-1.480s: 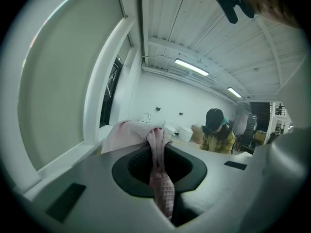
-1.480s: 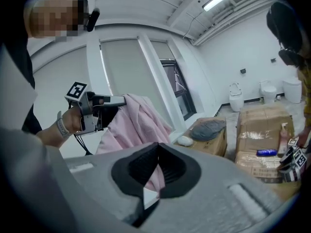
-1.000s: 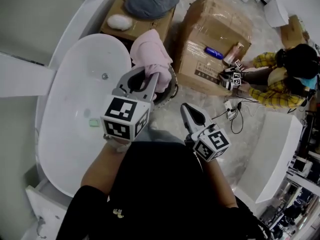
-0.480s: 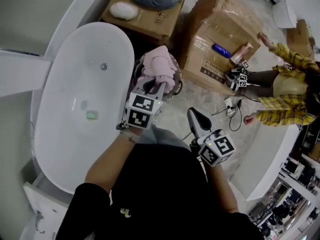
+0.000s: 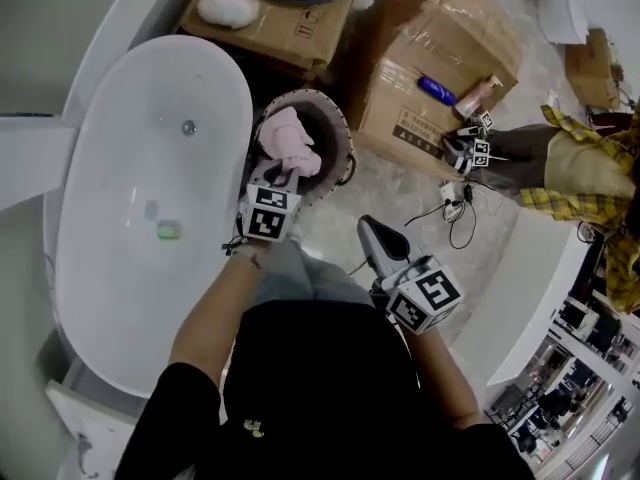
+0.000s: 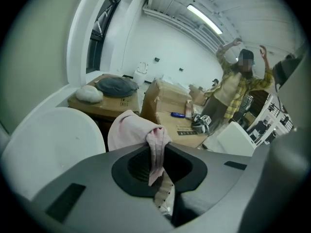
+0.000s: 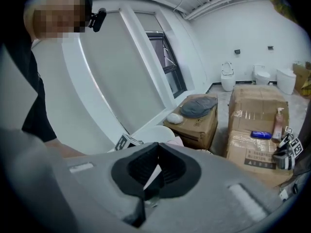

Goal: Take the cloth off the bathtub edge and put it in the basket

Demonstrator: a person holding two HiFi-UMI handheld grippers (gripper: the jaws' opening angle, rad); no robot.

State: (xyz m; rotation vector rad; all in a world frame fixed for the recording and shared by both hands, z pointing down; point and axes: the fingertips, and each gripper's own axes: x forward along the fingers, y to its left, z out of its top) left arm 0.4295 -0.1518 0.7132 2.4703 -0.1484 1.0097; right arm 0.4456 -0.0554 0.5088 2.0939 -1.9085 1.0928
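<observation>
Pinched in the left tool (image 5: 289, 175) (image 6: 156, 147), jaws drawn nearly together on it: a narrow fold of the pink cloth (image 5: 288, 140) (image 6: 127, 129). Rest of the cloth bunched just beyond the tool's tips. From the head view, inside the rim of the basket (image 5: 347, 140), a little toward the side nearest the bathtub (image 5: 120, 258). Cannot tell whether resting on the basket's bottom or hanging clear of it. Basket on the floor, just beside the bathtub's long edge, with a cardboard box (image 5: 440, 58) close on its other side. Left tool angled down toward the basket from over its near rim. Right tool (image 5: 370, 230) (image 7: 156, 161) well apart from cloth and basket, above bare floor, jaws closed tip to tip, nothing between them.
</observation>
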